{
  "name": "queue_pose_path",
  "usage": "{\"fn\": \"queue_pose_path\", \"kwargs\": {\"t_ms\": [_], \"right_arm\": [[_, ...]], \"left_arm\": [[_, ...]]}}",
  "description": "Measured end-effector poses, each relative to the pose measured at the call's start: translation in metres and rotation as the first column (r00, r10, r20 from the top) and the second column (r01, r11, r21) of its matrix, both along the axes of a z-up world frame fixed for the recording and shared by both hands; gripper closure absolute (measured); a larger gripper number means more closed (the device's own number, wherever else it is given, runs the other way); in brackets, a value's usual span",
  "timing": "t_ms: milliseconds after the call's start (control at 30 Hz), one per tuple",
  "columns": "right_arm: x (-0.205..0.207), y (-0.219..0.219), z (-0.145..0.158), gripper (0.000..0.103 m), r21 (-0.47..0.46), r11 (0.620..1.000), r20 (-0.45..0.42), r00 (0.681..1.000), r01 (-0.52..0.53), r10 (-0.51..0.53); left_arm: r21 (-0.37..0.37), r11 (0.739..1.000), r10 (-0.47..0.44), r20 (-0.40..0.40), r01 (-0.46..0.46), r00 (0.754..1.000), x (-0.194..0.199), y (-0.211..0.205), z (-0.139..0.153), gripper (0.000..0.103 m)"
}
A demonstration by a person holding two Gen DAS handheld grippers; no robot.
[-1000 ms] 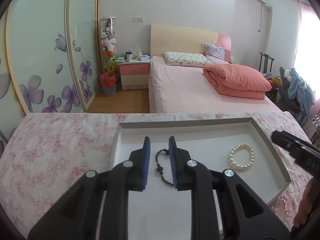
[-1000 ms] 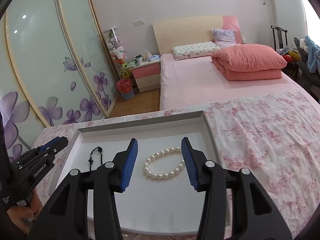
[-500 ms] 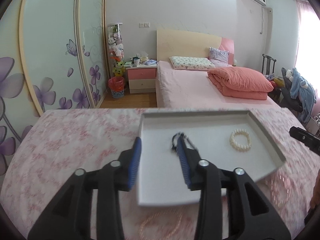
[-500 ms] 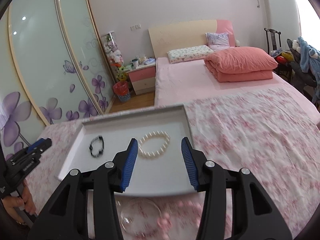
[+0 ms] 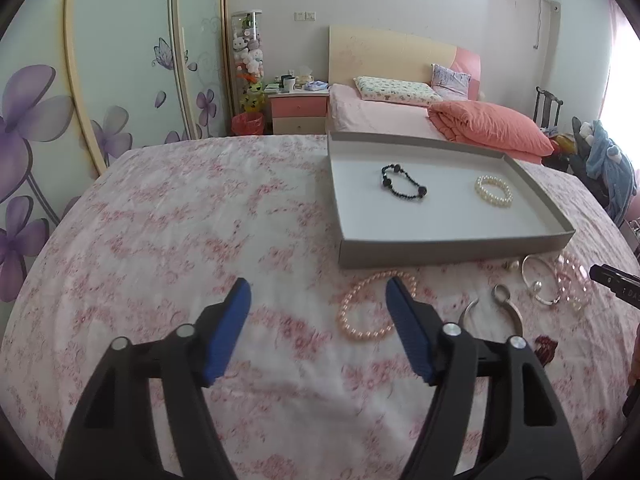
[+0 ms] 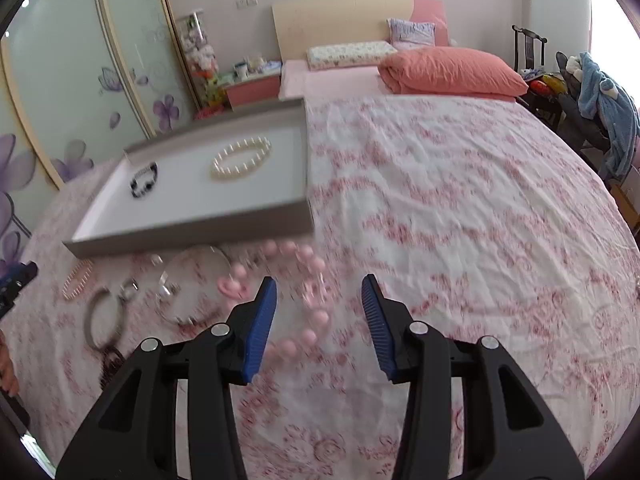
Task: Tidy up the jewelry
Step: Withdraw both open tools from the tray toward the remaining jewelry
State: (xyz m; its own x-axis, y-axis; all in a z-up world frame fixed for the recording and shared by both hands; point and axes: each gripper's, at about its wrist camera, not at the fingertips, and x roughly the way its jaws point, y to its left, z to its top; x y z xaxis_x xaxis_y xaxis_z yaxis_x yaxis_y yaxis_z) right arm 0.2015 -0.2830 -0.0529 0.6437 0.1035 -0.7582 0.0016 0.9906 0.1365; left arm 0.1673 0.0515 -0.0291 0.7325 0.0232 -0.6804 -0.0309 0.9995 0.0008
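A grey shallow tray (image 5: 440,248) (image 6: 192,236) lies on the floral cloth. In it rest a black bead bracelet (image 5: 402,182) (image 6: 144,179) and a white pearl bracelet (image 5: 494,191) (image 6: 241,158). My left gripper (image 5: 318,292) hovers over bare cloth in front of the tray, its jaws opening with nothing between them. A peach pearl bracelet (image 5: 372,308) lies just beyond its right finger. My right gripper (image 6: 319,284) is open above a pink bead bracelet (image 6: 312,292), which lies under the gap, untouched.
More jewelry lies in front of the tray: a silver bangle (image 5: 540,280) (image 6: 196,280), an open metal cuff (image 5: 492,308) (image 6: 100,316) and a dark red piece (image 5: 544,346). Behind are a bed, a nightstand and sliding wardrobe doors. The cloth stretches free to the left.
Both grippers drew back from over the tray to the cloth in front of it. The left jaws widened, leaving the black bracelet in the tray. The right jaws kept their width.
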Motion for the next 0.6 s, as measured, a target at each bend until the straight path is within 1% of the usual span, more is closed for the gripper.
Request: {"fn": "queue_pose_path", "kwargs": {"t_ms": [67,233,400,600], "right_arm": [[-0.003,0.001,-0.007,0.057,-0.01,1.0,-0.018,1.0,-0.007,0.006],[-0.001,0.009,-0.013,0.058,-0.047,0.999,-0.031,0.999,-0.018,0.017],[0.006,0.012,-0.018,0.068,-0.08,0.997,-0.04,0.999,-0.003,0.0],[0.011,0.013,-0.019,0.07,-0.096,0.995,-0.025,1.0,0.009,-0.011]], "left_arm": [[0.008,1.0,-0.006,-0.003,0.006,1.0,-0.004,0.0,-0.003,0.029],[0.037,0.999,-0.023,-0.018,0.023,1.0,-0.009,-0.005,-0.011,0.027],[0.046,0.998,-0.032,-0.037,0.034,0.999,-0.009,-0.01,-0.017,0.026],[0.055,0.997,-0.042,-0.048,0.044,0.998,-0.007,-0.015,-0.023,0.025]]}}
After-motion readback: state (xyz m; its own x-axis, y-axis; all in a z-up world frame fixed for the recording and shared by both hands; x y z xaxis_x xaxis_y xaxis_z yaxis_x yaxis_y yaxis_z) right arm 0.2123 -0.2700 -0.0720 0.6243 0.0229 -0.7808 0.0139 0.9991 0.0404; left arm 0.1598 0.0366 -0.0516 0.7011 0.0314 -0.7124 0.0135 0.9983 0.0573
